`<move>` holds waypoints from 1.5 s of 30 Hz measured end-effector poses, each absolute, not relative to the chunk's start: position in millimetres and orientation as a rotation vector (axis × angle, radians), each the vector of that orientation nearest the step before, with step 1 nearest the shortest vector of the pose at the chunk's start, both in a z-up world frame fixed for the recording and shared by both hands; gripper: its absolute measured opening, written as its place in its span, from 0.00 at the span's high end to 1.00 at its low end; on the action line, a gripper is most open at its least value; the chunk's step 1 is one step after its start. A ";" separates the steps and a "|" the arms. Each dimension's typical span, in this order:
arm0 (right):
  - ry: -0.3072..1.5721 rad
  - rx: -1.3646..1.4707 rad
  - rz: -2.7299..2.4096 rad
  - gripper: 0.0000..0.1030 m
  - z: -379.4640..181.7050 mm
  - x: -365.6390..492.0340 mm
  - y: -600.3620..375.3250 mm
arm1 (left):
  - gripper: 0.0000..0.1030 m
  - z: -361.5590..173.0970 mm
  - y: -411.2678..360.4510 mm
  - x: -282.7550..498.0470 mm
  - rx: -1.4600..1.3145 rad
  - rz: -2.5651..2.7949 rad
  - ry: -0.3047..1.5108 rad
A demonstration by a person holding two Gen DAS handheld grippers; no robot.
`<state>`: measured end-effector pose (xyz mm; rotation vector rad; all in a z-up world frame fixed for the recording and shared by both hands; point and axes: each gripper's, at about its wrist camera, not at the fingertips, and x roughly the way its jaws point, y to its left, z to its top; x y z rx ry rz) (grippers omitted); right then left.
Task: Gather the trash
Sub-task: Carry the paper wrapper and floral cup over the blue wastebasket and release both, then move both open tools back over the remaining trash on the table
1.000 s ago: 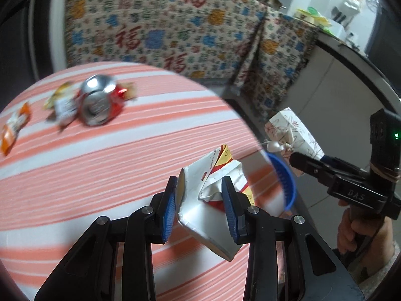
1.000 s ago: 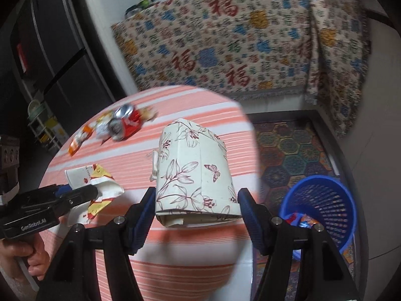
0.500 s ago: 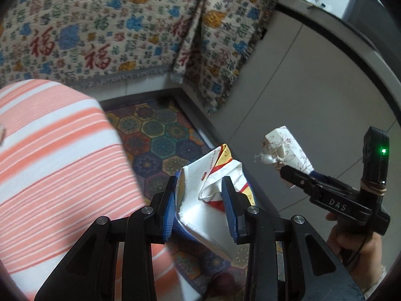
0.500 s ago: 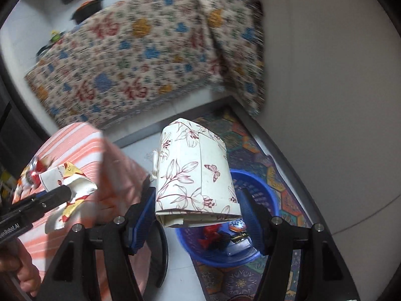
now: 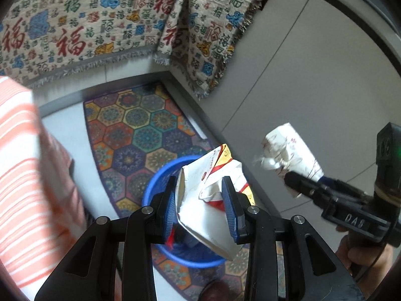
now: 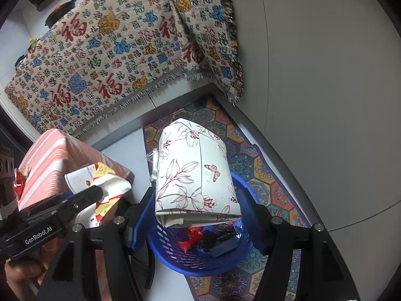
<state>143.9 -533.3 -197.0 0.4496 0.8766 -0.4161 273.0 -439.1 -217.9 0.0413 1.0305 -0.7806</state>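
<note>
My left gripper (image 5: 201,207) is shut on a crumpled white, red and yellow carton (image 5: 208,200), held directly above the blue trash basket (image 5: 155,190) on the floor. My right gripper (image 6: 195,215) is shut on a white flowered paper box (image 6: 193,175), hanging over the same blue trash basket (image 6: 175,255), which holds several red and dark scraps. In the left wrist view the flowered box (image 5: 290,148) and the right gripper (image 5: 290,175) hang to the right of the basket. In the right wrist view the carton (image 6: 100,180) sits at the left in the left gripper (image 6: 100,193).
The table with its orange-striped cloth (image 5: 22,175) stands left of the basket. A hexagon-patterned rug (image 5: 140,135) lies under the basket. A patterned cloth (image 6: 112,50) drapes the counter behind, and a grey wall (image 6: 325,100) closes the right side. A hand (image 5: 361,255) holds the right gripper.
Both grippers swung off the table to the right and down, carrying the carton and the flowered box until they hang above the blue basket. Both grips are unchanged.
</note>
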 end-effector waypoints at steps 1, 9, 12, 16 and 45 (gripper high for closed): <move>0.886 0.457 -0.416 0.35 -201.0 145.5 -537.1 | 0.64 -219.7 -444.0 275.6 0.039 -0.787 1.028; 0.918 0.437 -0.431 0.29 -225.1 153.7 -548.7 | 0.33 -225.9 -465.1 288.2 0.015 -0.818 1.027; 0.909 0.444 -0.443 0.29 -223.8 151.4 -553.7 | 0.33 -214.8 -456.8 288.5 -0.020 -0.821 1.008; 0.858 0.411 -0.458 0.29 -206.0 145.9 -549.8 | 0.26 -180.8 -426.7 279.8 -0.036 -0.804 0.947; 0.815 0.073 0.044 0.20 -144.1 196.1 -153.0 | 0.10 -177.2 67.1 205.3 -0.003 -0.031 0.931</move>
